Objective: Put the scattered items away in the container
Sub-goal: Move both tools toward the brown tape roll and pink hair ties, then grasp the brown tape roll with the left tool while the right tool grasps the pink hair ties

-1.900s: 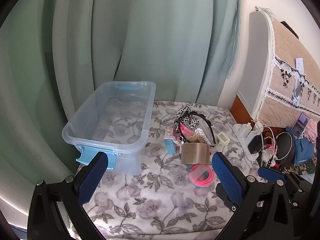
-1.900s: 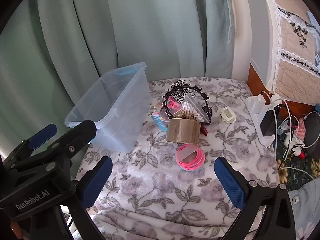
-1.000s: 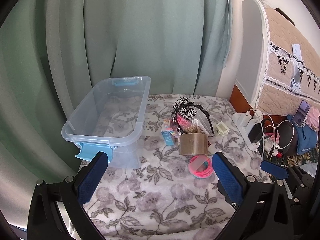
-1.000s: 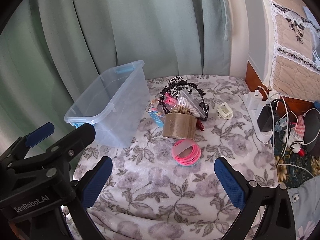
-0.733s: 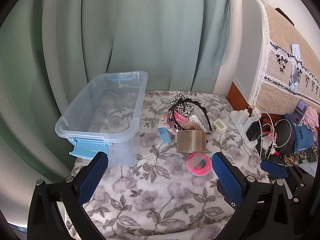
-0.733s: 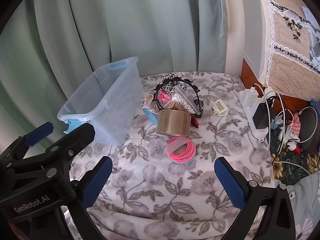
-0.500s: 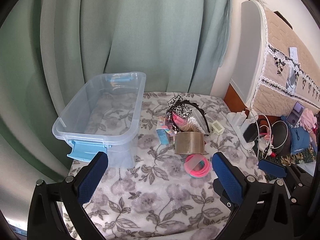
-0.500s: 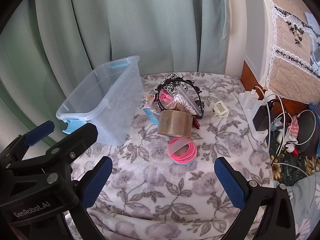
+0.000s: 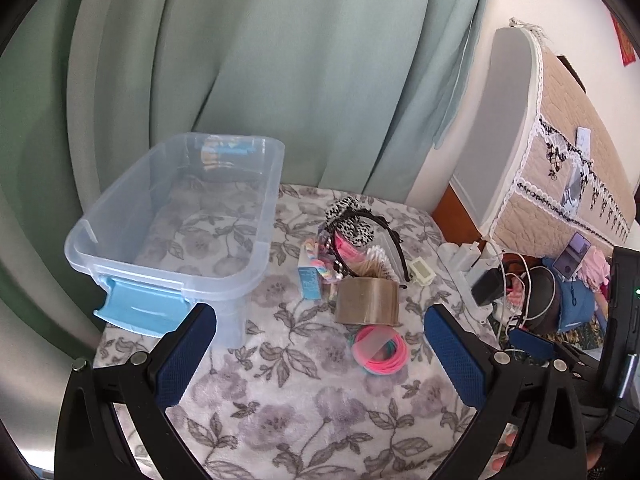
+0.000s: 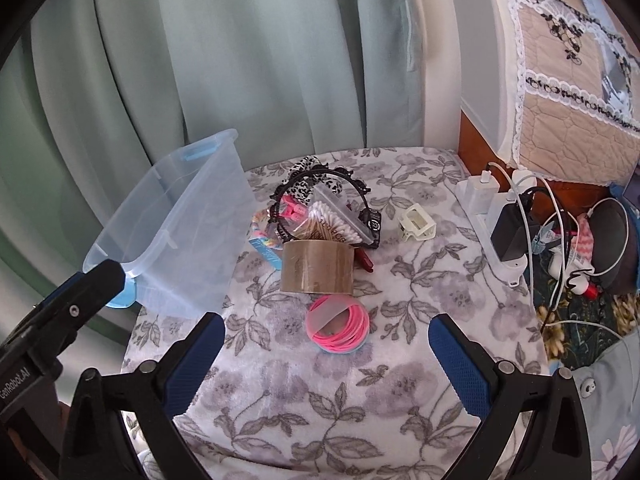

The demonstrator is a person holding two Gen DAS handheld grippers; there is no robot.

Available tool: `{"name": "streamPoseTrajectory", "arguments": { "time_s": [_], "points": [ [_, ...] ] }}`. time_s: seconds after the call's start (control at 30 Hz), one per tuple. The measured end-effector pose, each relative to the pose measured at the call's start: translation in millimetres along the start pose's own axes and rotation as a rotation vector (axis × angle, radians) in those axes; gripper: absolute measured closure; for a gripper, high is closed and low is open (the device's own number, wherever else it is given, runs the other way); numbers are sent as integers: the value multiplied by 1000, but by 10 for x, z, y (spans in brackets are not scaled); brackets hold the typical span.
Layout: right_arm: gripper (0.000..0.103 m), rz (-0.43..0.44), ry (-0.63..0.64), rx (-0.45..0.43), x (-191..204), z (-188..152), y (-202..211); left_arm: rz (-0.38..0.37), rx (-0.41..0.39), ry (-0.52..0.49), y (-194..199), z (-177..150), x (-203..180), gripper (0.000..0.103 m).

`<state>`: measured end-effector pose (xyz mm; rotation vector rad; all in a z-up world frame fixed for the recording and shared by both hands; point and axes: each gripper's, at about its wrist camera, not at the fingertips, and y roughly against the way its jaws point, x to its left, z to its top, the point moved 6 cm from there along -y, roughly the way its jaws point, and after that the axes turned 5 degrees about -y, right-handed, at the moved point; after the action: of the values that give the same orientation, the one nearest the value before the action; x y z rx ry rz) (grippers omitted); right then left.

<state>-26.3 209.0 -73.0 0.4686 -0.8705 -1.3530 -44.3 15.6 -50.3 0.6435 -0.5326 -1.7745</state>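
Observation:
A clear plastic bin [image 9: 256, 240] with blue latches stands empty at the left of a floral-covered table; it also shows in the right wrist view [image 10: 188, 240]. Right of it lies a pile: a brown tape roll [image 9: 367, 302] [image 10: 318, 267], pink hair ties [image 9: 380, 350] [image 10: 338, 327], a black headband [image 9: 384, 226] [image 10: 320, 178], cotton swabs [image 10: 336, 222], a small blue box [image 9: 309, 283] and a white clip [image 9: 421, 273] [image 10: 417, 222]. My left gripper [image 9: 320, 354] and right gripper [image 10: 326, 360] are both open and empty, held above the table's near side.
Green curtains [image 9: 280, 80] hang behind the table. A white power strip with chargers and cables [image 10: 504, 224] sits at the table's right edge. A cluttered floor area [image 9: 560, 300] and a quilted headboard [image 10: 568, 80] lie to the right.
Both grippers have shifted slightly, the views drifting a little; the items and bin have not moved. Both grippers stay open.

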Motion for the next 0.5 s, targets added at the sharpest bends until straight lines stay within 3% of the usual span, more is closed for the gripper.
{"name": "streamPoseTrajectory", "arguments": {
  "time_s": [0.07,0.2,0.37,0.5],
  "points": [
    [0,16,-29,24,-112,1,-98,-41,22,-22,-91,-58,-133,0],
    [0,-15,-44,51,-334,-5,-271,-35,80,-104,-354,-179,-370,0],
    [0,-38,-3,92,-544,-64,-522,-70,189,-43,-790,-279,-379,0],
    [0,-9,20,144,-650,-166,-766,-73,261,-30,-1170,-287,-403,0]
  ]
}}
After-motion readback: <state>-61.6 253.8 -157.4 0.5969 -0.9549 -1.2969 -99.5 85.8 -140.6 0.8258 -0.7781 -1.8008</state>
